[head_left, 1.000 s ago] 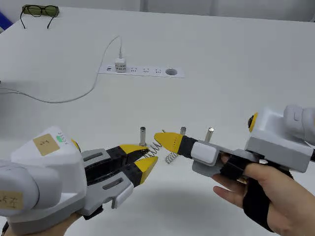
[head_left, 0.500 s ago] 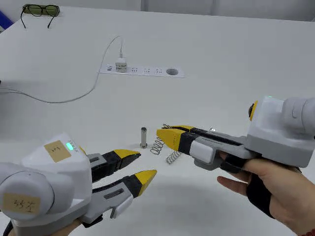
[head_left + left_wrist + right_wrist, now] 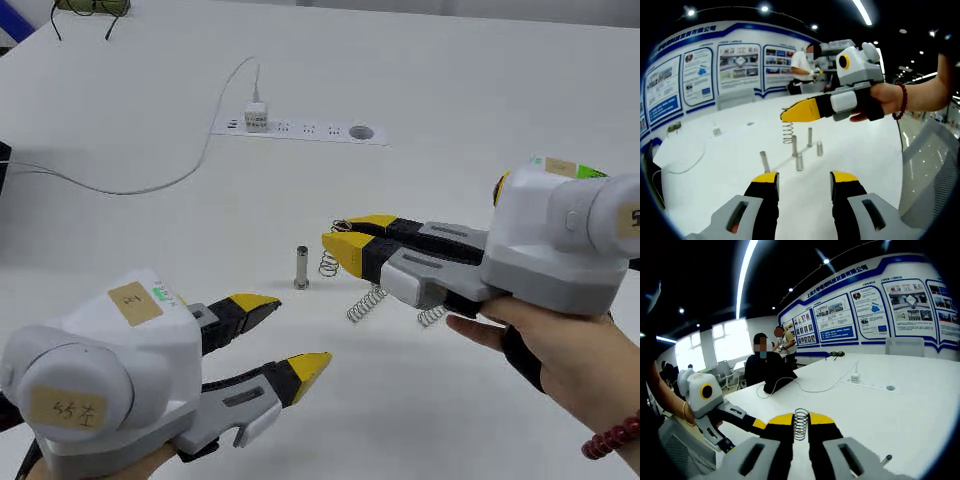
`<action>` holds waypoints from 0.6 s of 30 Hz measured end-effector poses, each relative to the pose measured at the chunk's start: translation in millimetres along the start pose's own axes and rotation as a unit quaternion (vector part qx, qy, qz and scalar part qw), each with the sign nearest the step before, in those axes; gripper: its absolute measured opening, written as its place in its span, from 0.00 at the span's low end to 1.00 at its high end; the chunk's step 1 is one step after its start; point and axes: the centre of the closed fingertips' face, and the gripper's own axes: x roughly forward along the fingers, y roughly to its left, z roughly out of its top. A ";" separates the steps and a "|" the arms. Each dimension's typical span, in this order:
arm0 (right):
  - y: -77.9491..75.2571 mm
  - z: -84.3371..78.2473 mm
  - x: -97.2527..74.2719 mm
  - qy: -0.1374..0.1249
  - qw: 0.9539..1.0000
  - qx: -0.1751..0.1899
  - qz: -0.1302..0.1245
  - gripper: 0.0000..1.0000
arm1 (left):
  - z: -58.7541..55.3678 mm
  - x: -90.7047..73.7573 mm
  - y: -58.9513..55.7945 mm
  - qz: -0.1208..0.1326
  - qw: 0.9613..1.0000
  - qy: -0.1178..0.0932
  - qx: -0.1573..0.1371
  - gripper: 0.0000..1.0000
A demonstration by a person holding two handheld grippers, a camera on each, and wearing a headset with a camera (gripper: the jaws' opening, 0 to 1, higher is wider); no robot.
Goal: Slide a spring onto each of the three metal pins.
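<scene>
My right gripper is shut on a small metal spring, which hangs from its yellow tips above the table. A bare metal pin stands just left of those tips. In the left gripper view I see it with two more pins beyond it. Two loose springs lie on the table under the right gripper. My left gripper is low and near me, open and holding nothing, its jaws pointing at the pins.
A white power strip with a plugged charger and its cable lies farther back on the white table. Dark glasses rest at the far left corner. People stand and sit in the room behind.
The left gripper has opened and pulled back toward me. The right gripper has closed on a spring and lifted it beside the bare pin. The head camera has shifted.
</scene>
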 end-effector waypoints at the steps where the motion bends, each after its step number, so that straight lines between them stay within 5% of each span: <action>1: -3.0 -0.3 2.3 0.001 1.000 -0.011 -0.007 0.11 | 0.0 -0.1 0.7 0.003 1.000 -0.001 -0.003 0.44; 9: -15.4 -3.1 17.2 -0.005 0.999 -0.021 -0.025 0.11 | -6.4 -1.1 3.5 0.012 1.000 0.006 -0.009 0.51; 18: -36.0 -10.5 28.7 -0.005 0.998 0.011 -0.057 0.11 | -9.7 -1.8 4.3 0.017 1.000 0.006 -0.015 0.60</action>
